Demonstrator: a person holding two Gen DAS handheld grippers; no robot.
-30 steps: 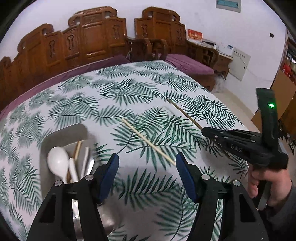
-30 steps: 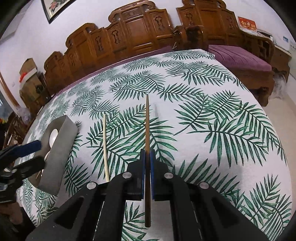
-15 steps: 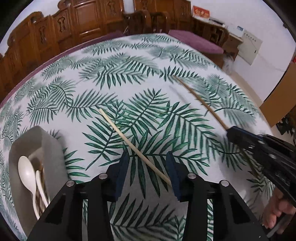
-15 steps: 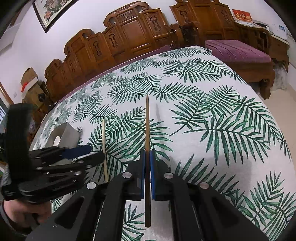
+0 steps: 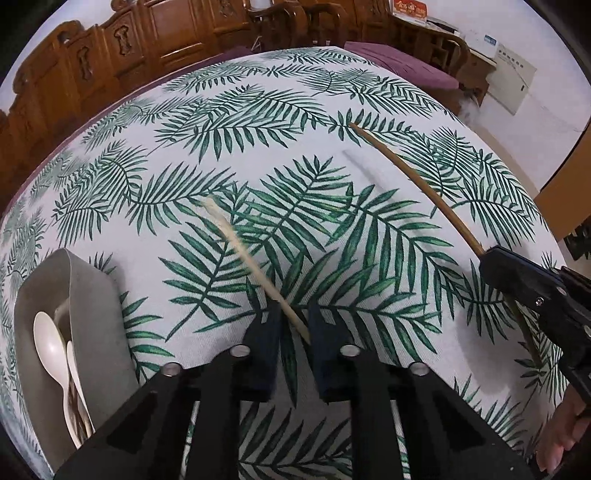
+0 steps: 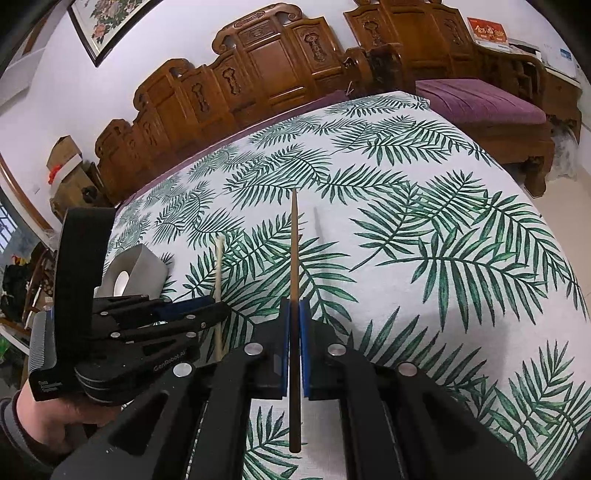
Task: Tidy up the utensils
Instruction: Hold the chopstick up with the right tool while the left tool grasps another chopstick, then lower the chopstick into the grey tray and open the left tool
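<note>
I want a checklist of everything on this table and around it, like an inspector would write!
Surface: table with a palm-leaf tablecloth, flat.
Job's things: dark chopstick clamped in the right gripper; pale chopstick lying on the cloth, its near end between the left jaws; grey utensil holder at the left with white spoons and other pieces inside.
Clutter: nothing seen on the table.
Grippers: left gripper with jaws close around the pale chopstick, a small gap showing; right gripper shut on the dark chopstick.
Cables: nothing seen.
Surroundings: carved wooden bench, purple cushion, framed picture, cardboard boxes.
</note>
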